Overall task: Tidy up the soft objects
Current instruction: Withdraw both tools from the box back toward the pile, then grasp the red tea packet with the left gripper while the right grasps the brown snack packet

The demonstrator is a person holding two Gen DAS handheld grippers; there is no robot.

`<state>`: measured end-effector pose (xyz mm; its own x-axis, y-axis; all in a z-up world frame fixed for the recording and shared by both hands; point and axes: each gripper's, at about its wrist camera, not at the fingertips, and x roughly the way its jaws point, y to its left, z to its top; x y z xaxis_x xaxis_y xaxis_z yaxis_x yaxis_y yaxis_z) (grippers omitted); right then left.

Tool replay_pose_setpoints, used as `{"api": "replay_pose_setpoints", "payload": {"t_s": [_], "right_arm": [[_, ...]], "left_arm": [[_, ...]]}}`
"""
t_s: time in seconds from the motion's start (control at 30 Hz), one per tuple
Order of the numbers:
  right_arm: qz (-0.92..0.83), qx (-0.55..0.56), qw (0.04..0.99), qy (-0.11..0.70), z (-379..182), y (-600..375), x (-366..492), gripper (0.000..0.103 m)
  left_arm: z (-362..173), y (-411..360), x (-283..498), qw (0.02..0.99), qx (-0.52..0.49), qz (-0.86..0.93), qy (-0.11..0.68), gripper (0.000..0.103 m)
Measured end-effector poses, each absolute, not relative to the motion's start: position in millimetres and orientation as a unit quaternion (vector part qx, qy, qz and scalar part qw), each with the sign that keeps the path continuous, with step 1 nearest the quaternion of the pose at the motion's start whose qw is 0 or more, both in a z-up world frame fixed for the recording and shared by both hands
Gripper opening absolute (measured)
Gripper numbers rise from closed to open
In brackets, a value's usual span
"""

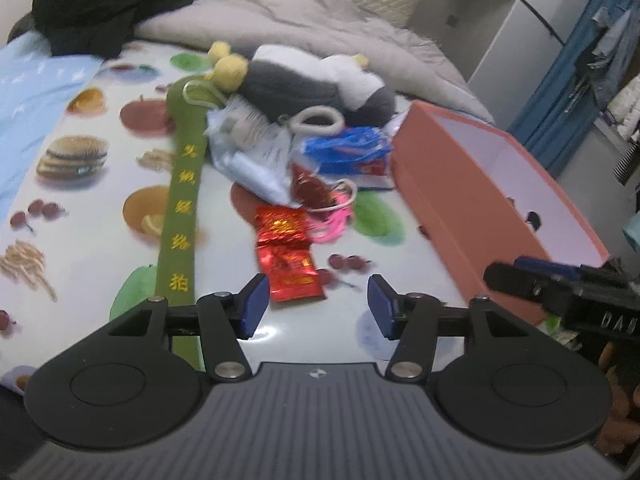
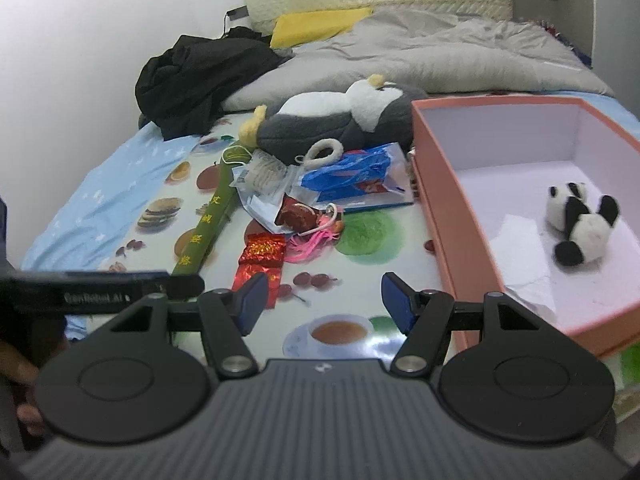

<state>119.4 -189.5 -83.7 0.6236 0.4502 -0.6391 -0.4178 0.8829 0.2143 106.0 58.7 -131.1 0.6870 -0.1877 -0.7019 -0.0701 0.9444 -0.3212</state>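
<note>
Many loose items: red packet [image 1: 289,257], green strap [image 1: 179,224], beside box [image 2: 440,208].

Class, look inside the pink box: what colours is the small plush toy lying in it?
Black and white: the panda plush in the pink box shows best in the right wrist view.

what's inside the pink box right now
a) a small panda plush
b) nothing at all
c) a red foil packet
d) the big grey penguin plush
a: the right wrist view shows a small panda plush lying on the floor of the pink box, beside a piece of white paper.
</note>
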Motion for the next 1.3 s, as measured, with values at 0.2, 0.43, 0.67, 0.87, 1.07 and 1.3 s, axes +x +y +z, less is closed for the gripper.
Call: {"api": "replay_pose_setpoints", "payload": {"t_s": [0.2, 0.43, 0.67, 0.87, 1.07, 1.3], "right_arm": [[0.238, 0.015, 0.896, 0.374, -94.8, -167.7, 163.0, 0.065], [0.259, 0.025, 0.878, 0.401, -113.4, -139.2, 216.9, 0.065], [0.303, 0.017, 0.852, 0.427, -135.1, -113.0, 258.1, 0.062], [0.330, -0.041, 0.844, 0.421, -146.4, -86.2, 276.5, 0.061], [0.358, -0.072, 0.831, 0.419, -152.3, -71.7, 286.6, 0.058], [0.372, -0.102, 0.819, 0.426, -162.7, -62.3, 292.6, 0.059]], "left_arm": [[-158.6, 71.2, 136.6, 0.896, -0.173, -0.026, 0.408, 0.060], [-178.2, 78.4, 176.2, 0.892, -0.188, -0.042, 0.409, 0.065], [-193.5, 80.6, 200.9, 0.889, -0.183, -0.045, 0.417, 0.066], [-201.3, 82.2, 212.8, 0.888, -0.185, -0.052, 0.418, 0.066], [-203.4, 80.0, 221.2, 0.890, -0.186, -0.057, 0.413, 0.066], [-204.4, 76.5, 222.7, 0.894, -0.169, -0.050, 0.412, 0.063]]}}
